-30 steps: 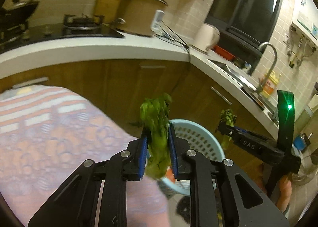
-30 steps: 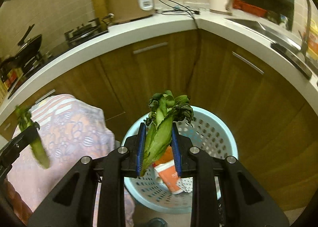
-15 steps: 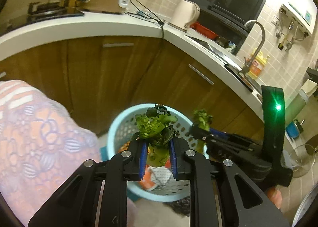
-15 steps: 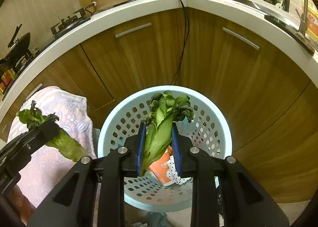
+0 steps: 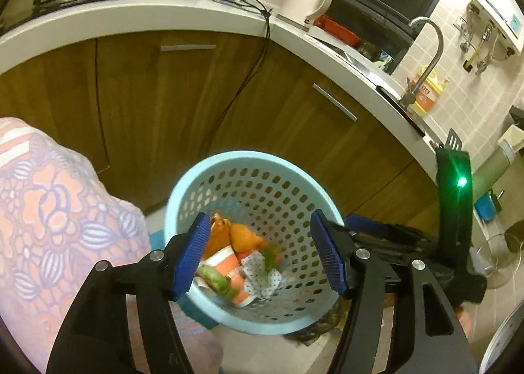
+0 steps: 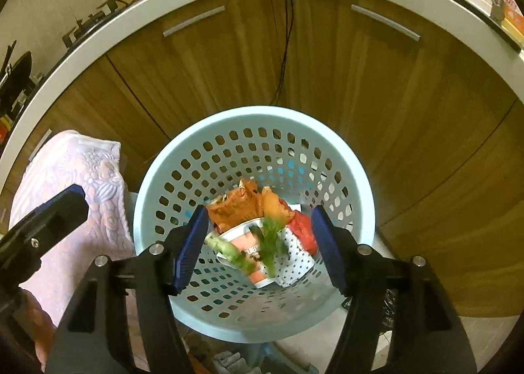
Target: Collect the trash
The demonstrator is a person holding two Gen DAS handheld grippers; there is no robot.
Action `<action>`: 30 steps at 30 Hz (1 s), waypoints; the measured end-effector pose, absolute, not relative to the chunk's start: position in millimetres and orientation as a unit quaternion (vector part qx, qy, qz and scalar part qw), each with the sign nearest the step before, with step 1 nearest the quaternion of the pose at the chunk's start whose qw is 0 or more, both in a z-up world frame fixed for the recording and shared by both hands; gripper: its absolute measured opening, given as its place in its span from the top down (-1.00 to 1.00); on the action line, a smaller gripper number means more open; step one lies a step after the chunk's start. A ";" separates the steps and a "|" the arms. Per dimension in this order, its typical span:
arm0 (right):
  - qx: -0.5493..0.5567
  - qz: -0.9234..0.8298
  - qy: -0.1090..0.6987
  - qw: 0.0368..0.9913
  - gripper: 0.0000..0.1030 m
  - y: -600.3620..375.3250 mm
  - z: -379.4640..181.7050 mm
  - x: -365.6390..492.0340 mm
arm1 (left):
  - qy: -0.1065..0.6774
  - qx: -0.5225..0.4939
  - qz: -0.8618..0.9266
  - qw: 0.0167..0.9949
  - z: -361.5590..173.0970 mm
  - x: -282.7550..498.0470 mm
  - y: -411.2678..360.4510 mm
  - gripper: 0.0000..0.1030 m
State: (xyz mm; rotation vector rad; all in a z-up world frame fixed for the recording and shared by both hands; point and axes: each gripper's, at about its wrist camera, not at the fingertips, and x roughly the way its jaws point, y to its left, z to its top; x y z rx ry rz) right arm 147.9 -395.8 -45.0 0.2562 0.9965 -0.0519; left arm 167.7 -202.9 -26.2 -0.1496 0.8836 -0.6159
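Your left gripper hangs over the pale blue perforated basket with its jaws spread wide; they have just been opening and nothing sits between the blue pads. Your right gripper is the same: jaws just opened, pads parted, nothing pinched, poised above the same basket. The vegetable scraps are now inside the basket: in the right wrist view a pale green stalk lies at about 8 o'clock of the pile, and a blurred leafy green piece shows near its middle; whether that one has landed you cannot tell. Beneath them sit an orange and white paper cup, crumpled orange wrappers toward 12 o'clock, a red scrap at 3 o'clock, and a white dotted piece at 5 o'clock. In the left wrist view the stalk rests at 7 o'clock of the pile. The basket stands on the floor against the brown cabinet doors. A patterned pink cloth lies at 9 o'clock of the basket, and a black cable hangs down the cabinet at 12 o'clock.
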 end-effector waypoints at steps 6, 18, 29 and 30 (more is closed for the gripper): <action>0.122 -0.017 0.436 0.891 -0.19 -386.9 -21.2 129.9 | 0.381 -0.061 -0.277 0.880 -9.6 141.7 -175.0 -0.18; 0.088 0.008 0.303 0.949 -0.34 -334.3 49.2 75.5 | 0.246 -0.020 -0.181 0.952 38.6 71.5 -120.4 -0.67; 0.086 -0.019 0.265 0.960 -0.48 -316.7 54.2 52.6 | 0.221 -0.020 -0.140 0.965 25.3 68.5 -97.2 -0.70; 0.088 -0.019 0.267 0.960 -0.49 -316.2 52.8 51.7 | 0.221 -0.021 -0.142 0.965 24.2 68.4 -95.8 -0.70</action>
